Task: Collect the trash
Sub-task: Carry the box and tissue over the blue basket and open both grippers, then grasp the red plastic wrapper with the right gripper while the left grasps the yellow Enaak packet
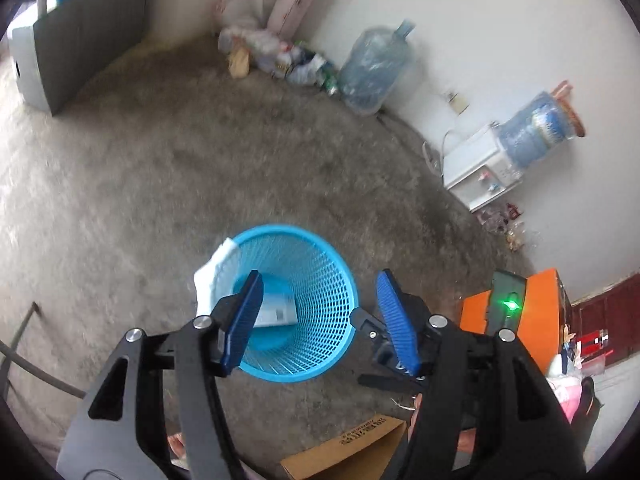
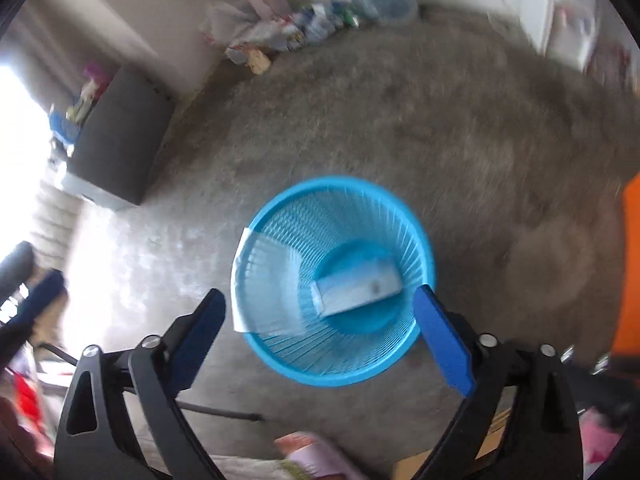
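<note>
A blue mesh wastebasket (image 1: 320,264) stands on the grey concrete floor; it also shows in the right wrist view (image 2: 408,216). A white box (image 1: 280,310) lies at its bottom, seen too in the right wrist view (image 2: 360,288). A white tissue (image 1: 214,272) hangs over the left rim, blurred in the right wrist view (image 2: 260,284). My left gripper (image 1: 318,320) is open and empty above the basket. My right gripper (image 2: 320,332) is open and empty above the basket.
A pile of bags and bottles (image 1: 276,52) lies in the far corner beside a big water jug (image 1: 376,68). A water dispenser (image 1: 484,168) stands at the right wall. An orange device (image 1: 516,320) and a cardboard box (image 1: 348,448) sit near me.
</note>
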